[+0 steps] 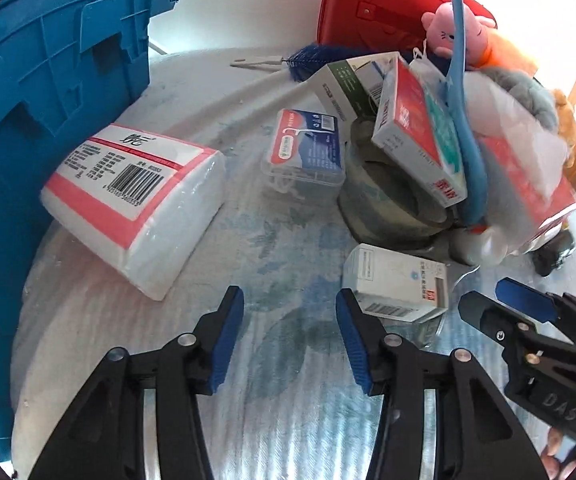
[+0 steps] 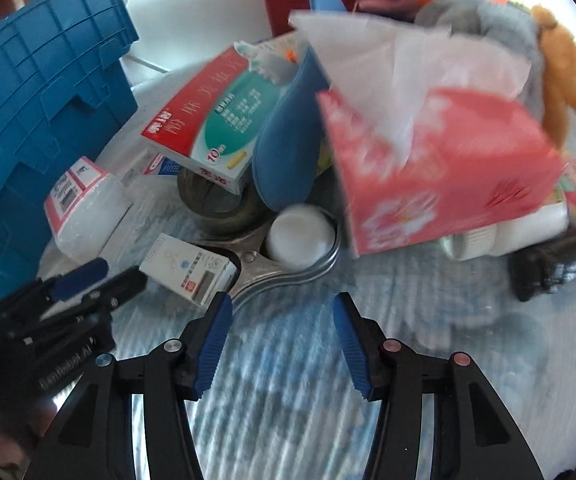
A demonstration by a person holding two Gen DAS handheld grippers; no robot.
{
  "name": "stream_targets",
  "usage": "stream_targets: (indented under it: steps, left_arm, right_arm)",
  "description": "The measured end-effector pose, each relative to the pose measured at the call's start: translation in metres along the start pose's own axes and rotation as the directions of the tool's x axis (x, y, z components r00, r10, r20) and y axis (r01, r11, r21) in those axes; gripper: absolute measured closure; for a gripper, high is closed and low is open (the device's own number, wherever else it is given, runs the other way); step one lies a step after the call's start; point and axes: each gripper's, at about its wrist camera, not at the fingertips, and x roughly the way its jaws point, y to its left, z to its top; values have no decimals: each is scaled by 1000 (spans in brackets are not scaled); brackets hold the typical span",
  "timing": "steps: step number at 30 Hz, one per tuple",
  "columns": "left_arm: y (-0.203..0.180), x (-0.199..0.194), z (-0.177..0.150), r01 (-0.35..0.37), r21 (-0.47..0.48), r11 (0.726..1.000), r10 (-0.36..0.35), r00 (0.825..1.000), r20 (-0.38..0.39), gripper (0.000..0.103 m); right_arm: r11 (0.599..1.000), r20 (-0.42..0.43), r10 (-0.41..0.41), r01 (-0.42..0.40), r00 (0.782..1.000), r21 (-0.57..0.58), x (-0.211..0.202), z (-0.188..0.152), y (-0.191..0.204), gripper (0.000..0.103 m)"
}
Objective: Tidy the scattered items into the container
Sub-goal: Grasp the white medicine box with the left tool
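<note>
Two black hand-held grippers with blue finger pads hovered side by side over a pale blue and white patterned cloth (image 1: 280,412) strewn with household items. The left gripper (image 1: 290,316) had its fingers apart with nothing between them, only bare cloth showing in the gap. The right gripper (image 2: 283,320) was likewise released and empty, its fingers spread over the cloth. At the far left stood the container, a large blue plastic crate (image 1: 28,120), and leaning just beside its wall lay a white and pink pack of tissues (image 1: 136,204) with a barcode facing up. Near the middle sat a small clear box with a blue and red label (image 1: 304,152). Just beyond the left gripper's right finger lay a small white carton (image 1: 398,280), close to that finger, though the left wrist view did not settle whether they touched. To the right rose a jumbled pile: a red, white and green medicine box (image 2: 208,128) resting on a roll of tape (image 1: 384,204), a blue shoehorn (image 1: 464,128) leaning through the heap, a pink tissue box (image 2: 440,176) with white tissue sticking out of its top, and a white bottle cap (image 2: 302,232) sitting in a round metal dish (image 2: 288,272). A black toy car, somewhat blurred, lay at the near right (image 2: 556,260). Farther back were a red bag (image 1: 380,0), a pink plush toy (image 1: 444,28), a grey soft toy (image 2: 488,20), a brown teddy (image 2: 568,64) and a blue bottle brush (image 1: 308,60).
</note>
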Motion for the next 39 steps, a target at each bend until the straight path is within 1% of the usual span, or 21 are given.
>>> stream_targets:
  steps: [2, 4, 5, 9, 12, 14, 16, 18, 21, 24, 25, 27, 28, 29, 30, 32, 34, 35, 36, 37, 39]
  left_arm:
    - [-5, -9, 2, 44, -13, 999, -44, 999, 11, 55]
    - [-14, -13, 7, 71, -12, 997, -71, 997, 22, 35]
    - [-20, -13, 9, 69, -5, 998, -69, 997, 29, 22]
    - [-50, -1, 12, 83, 46, 996, -84, 996, 19, 21]
    - [-53, 12, 10, 0, 65, 998, 0, 1000, 4, 21]
    - [-41, 10, 8, -25, 52, 998, 24, 999, 29, 21]
    - [-27, 4, 7, -100, 43, 994, 97, 994, 55, 22]
    - [-15, 0, 7, -133, 33, 991, 131, 990, 56, 22]
    - [-3, -6, 3, -144, 21, 989, 142, 988, 51, 22]
    - [2, -12, -1, -87, 11, 996, 86, 996, 39, 22]
    - [3, -12, -2, -73, 15, 997, 73, 997, 37, 22]
    - [5, -7, -4, -126, 33, 991, 125, 992, 32, 23]
    - [9, -1, -4, -146, 35, 989, 145, 989, 23, 23]
    - [13, 4, -4, -143, 25, 989, 143, 990, 7, 23]
    - [17, 9, -4, -125, 6, 992, 125, 992, -9, 23]
    - [18, 13, -6, -123, -2, 992, 123, 992, -2, 23]
    - [12, 14, -8, -138, 16, 990, 138, 990, 25, 24]
    - [11, 13, -8, -135, 12, 991, 135, 990, 36, 30]
    - [10, 11, -9, -135, 11, 991, 134, 990, 46, 38]
    - [8, 10, -10, -136, 13, 991, 135, 989, 52, 39]
    - [6, 5, -16, -131, 20, 991, 130, 990, 55, 40]
  right_arm:
    - [999, -6, -22, 22, 1000, 39, -2, 0, -11, 50]
    - [997, -14, -42, 42, 999, 57, -4, -2, -19, 50]
    - [997, -16, -47, 48, 999, 60, -5, -3, -22, 50]
    - [996, -21, -55, 56, 998, 70, -7, -8, -30, 50]
    - [995, -37, -81, 83, 996, 60, -2, -10, -39, 50]
    - [995, -47, -70, 73, 996, 65, 0, -12, -41, 50]
    - [995, -45, -59, 62, 997, 74, 0, -11, -42, 50]
    - [996, -36, -36, 38, 999, 75, 0, -8, -39, 50]
    - [998, -19, 13, -11, 1000, 64, -2, -1, -27, 50]
    - [997, -25, 61, -60, 998, 53, 5, 6, -9, 49]
    - [996, -32, 70, -69, 997, 51, 8, 6, -4, 47]
    - [993, -41, 98, -95, 994, 71, 19, 7, 8, 41]
    - [992, -43, 101, -97, 994, 80, 23, 6, 9, 36]
    - [993, -44, 90, -86, 995, 81, 28, 4, 10, 26]
    - [994, -37, 80, -77, 996, 73, 31, 2, 13, 20]
    - [997, -34, 56, -55, 998, 52, 32, 1, 17, 19]
    - [1000, -31, -5, 6, 999, 18, 31, -3, 23, 27]
    - [999, -25, -44, 44, 999, 1, 30, -6, 25, 40]
    - [998, -20, -66, 66, 998, -8, 28, -8, 25, 44]
    - [998, -17, -64, 64, 998, 0, 26, -10, 24, 50]
    - [998, -13, -59, 59, 998, 15, 19, -16, 18, 75]
